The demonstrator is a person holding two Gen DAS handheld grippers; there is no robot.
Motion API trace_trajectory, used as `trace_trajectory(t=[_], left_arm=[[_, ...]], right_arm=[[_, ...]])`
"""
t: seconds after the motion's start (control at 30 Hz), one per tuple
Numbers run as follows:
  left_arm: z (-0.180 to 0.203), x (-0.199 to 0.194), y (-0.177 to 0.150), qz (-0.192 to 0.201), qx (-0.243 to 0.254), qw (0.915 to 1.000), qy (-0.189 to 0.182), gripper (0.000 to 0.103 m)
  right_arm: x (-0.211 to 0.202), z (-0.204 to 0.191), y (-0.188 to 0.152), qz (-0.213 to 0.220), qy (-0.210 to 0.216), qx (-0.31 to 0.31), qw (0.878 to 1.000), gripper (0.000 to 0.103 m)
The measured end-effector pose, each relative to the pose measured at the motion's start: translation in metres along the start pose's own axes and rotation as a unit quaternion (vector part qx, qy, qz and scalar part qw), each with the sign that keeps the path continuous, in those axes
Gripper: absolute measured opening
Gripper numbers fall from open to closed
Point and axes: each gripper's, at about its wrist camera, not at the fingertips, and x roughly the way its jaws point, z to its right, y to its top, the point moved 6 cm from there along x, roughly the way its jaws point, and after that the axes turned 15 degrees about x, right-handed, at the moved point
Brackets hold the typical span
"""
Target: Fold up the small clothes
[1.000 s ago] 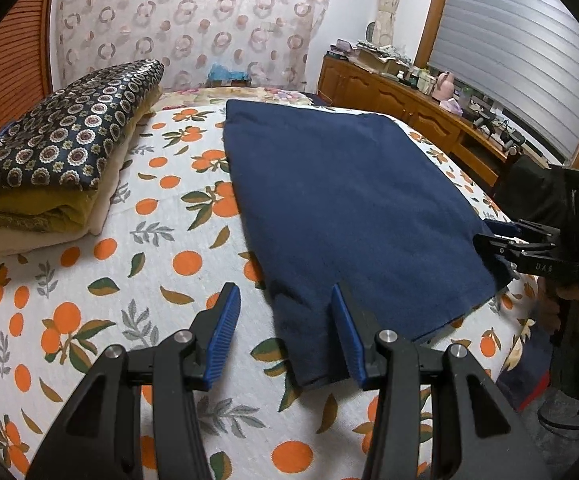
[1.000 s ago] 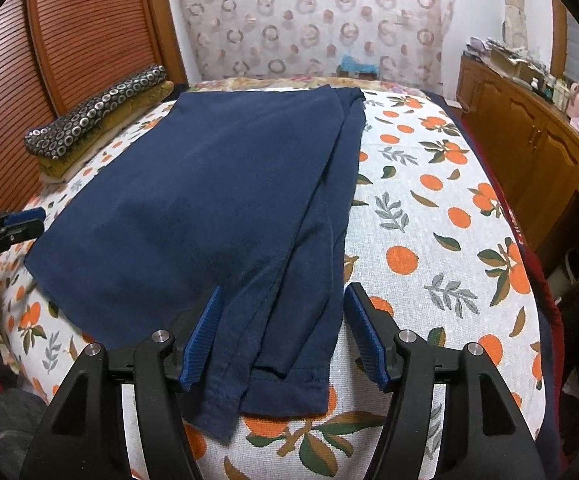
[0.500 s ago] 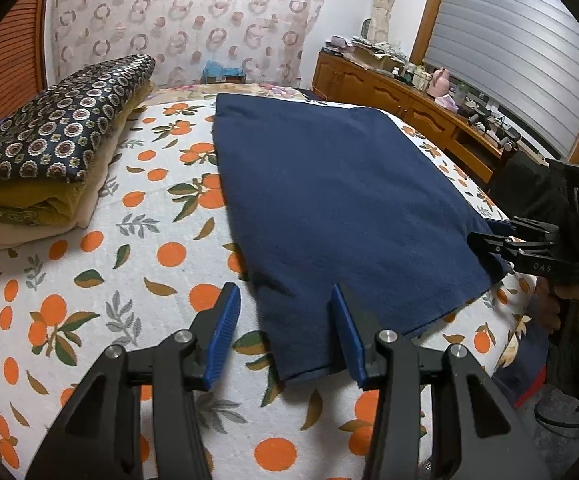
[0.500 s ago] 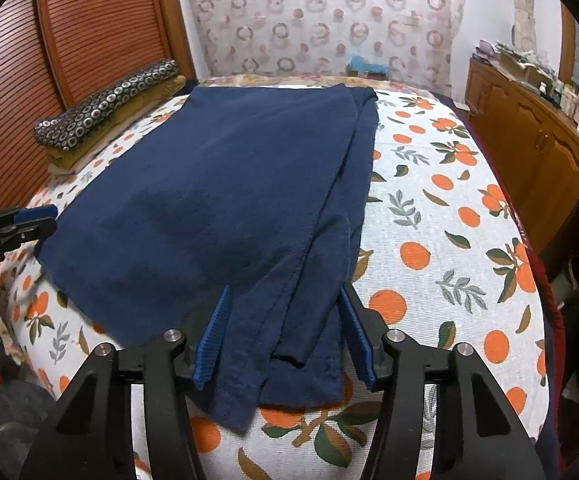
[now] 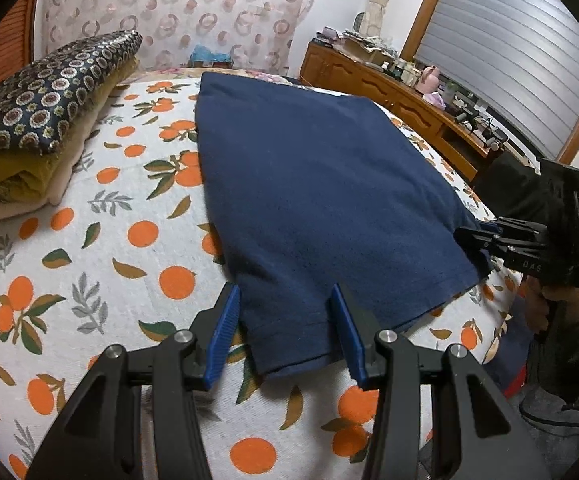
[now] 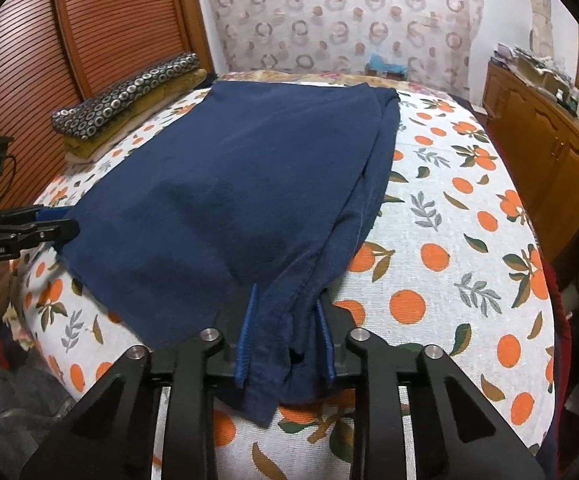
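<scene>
A navy garment lies flat on the bed, folded lengthwise, with its layered edges stacked along the right side. My left gripper is open and straddles the near left corner of the garment; its blue pads stand clear of the cloth. In the right wrist view the left gripper shows at that same corner. My right gripper has its jaws closing, and the bunched near right hem fills the gap between the pads. The left wrist view shows the right gripper at the garment's right corner.
A stack of folded cloths with a patterned one on top sits at the bed's left side by a slatted wooden door. A cluttered wooden dresser runs along the right. The orange-print bedspread drops off at the near edge. A person's hand holds the right gripper.
The right jaws have drawn in from wide apart onto the bunched hem. The left gripper has tilted slightly, so the garment corner now lies between its fingers.
</scene>
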Motion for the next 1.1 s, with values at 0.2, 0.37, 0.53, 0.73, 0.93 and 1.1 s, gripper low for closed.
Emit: trace_trajectory(t=[0.2,0.37,0.53,0.73,0.93,1.1], left_arm=[[0.002,-0.004,0.009,0.009,0.009,0.9997,-0.021,0.012],[-0.003,-0.027,0.047,0.059,0.003,0.9978,-0.030,0.010],[-0.025,-0.035,0.105,0.101,0.000,0.9947,-0.018,0.010],[-0.065,0.000,0.167,0.103,-0.004,0.9947,0.000,0.010],[-0.106,0.058,0.204,0.070,-0.012,0.9970,0.031,0.010],[-0.117,0.088,0.211,0.055,-0.011,0.9979,0.033,0.010]], right_arm=[[-0.008,0.001,0.006,0.013,0.036,0.020,0.999,0.013],[-0.030,-0.004,0.032,0.052,0.081,0.033,0.995,0.011],[-0.040,-0.010,0.079,0.084,0.099,0.031,0.991,0.011],[-0.022,-0.003,0.148,0.104,0.097,0.031,0.989,0.011],[0.033,0.024,0.197,0.075,0.068,0.061,0.993,0.013],[0.062,0.039,0.210,0.055,0.069,0.071,0.994,0.015]])
